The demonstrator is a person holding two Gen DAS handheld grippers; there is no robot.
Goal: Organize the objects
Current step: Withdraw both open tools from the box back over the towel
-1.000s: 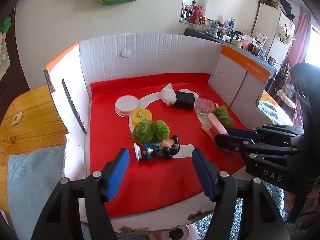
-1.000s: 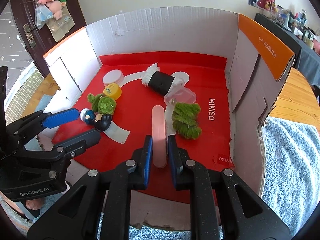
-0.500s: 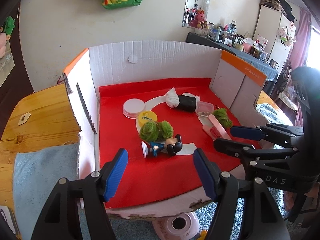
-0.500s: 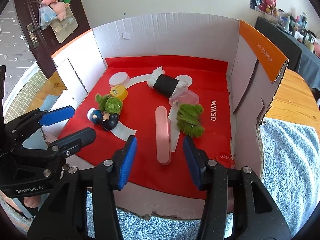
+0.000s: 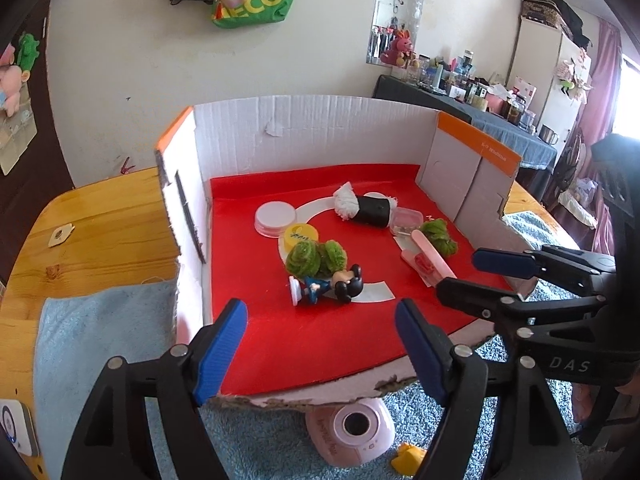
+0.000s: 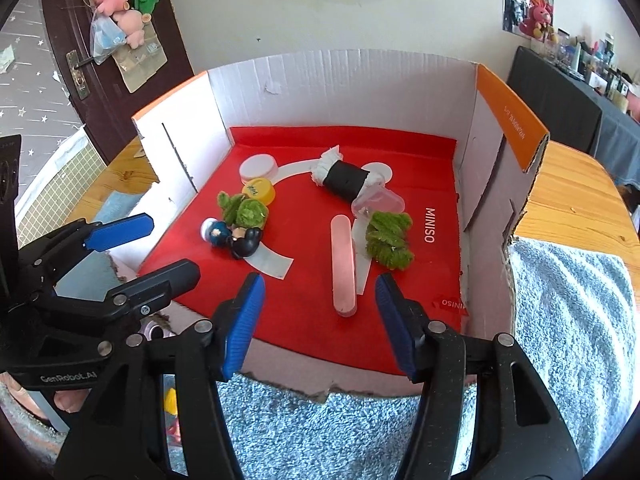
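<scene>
The right hand-held gripper (image 6: 320,322) released the pink case (image 6: 343,258); only the left view shows its red clip.

Wooden table (image 5: 100,236); blue towel (image 5: 92,340); cardboard box (image 5: 320,132).

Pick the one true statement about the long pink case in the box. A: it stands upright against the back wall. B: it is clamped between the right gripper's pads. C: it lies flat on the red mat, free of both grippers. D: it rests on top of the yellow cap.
C: the pink case lies flat on the red mat, ahead of the open right gripper, whose pads do not touch it.
</scene>
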